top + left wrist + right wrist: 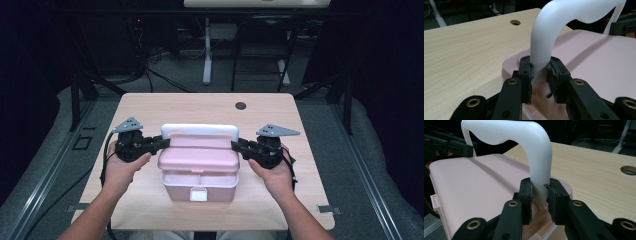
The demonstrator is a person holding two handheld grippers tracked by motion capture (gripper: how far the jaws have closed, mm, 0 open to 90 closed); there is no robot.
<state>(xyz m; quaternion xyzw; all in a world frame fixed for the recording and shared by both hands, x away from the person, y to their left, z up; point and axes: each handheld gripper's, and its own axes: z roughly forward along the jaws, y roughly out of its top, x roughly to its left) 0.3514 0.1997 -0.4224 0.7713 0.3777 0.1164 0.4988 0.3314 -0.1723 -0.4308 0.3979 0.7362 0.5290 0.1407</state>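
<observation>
1. The left gripper (161, 143) is clamped on the left foot of the white handle (199, 130).
2. The pink box (199, 167) sits mid-surface (150, 107) between both hands, its handle's long axis running left to right.
3. The right gripper (237, 145) pinches the right foot, equally near.

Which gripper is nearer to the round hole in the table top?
Right. The right gripper grips the white handle on the side where the hole lies; the left gripper grips its far end.

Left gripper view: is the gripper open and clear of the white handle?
No, the left gripper is shut on the base of the handle, pads pressing both sides.
</observation>
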